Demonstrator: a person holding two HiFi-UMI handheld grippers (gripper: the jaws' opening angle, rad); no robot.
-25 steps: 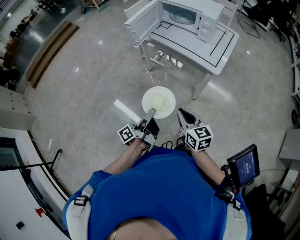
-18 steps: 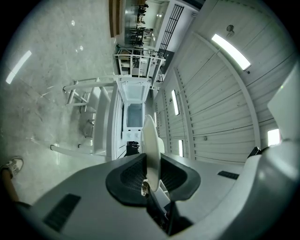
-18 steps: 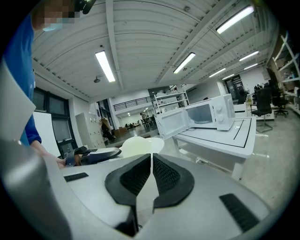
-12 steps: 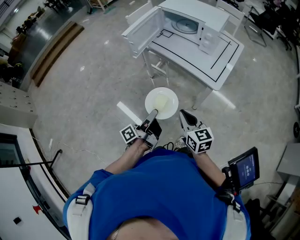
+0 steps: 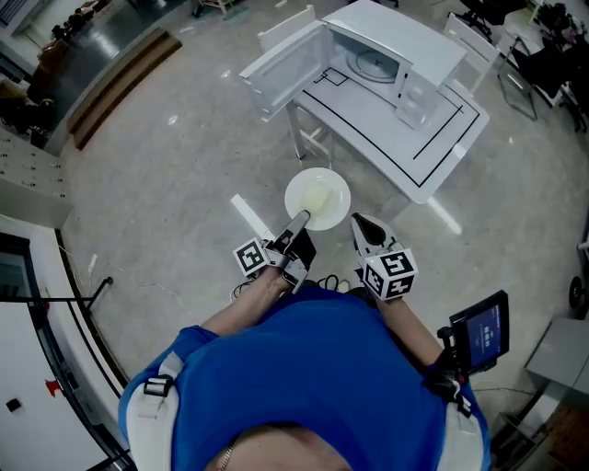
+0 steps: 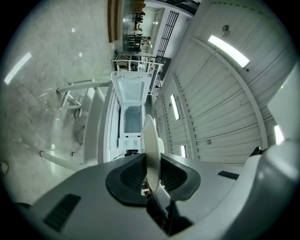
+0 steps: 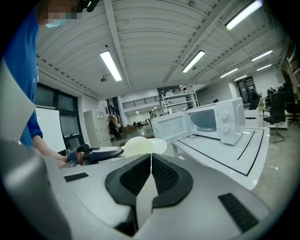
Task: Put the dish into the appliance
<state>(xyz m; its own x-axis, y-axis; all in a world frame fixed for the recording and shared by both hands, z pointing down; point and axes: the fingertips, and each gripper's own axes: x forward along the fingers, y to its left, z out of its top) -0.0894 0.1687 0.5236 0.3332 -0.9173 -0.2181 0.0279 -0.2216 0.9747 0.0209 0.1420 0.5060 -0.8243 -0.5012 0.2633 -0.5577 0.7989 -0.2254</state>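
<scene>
The dish [image 5: 317, 199] in the left gripper [image 5: 301, 219] is pale cream. Beyond it, a white microwave [image 5: 405, 37] stands on a white table [image 5: 386, 110] lined in black. That gripper and the right gripper [image 5: 361, 224] carry cubes patterned with black-and-white squares.

- dish [image 5: 317, 199]: pale, smooth, slight gloss.
- microwave [image 5: 396, 28]: white casing, smooth, glossy.
- floor [image 5: 175, 175]: grey, polished, reflective.
- table [image 5: 405, 138]: white top, smooth, matt.
- right gripper [image 7: 151, 159] pads [image 7: 133, 177]: blk, ribbed, matt.
</scene>
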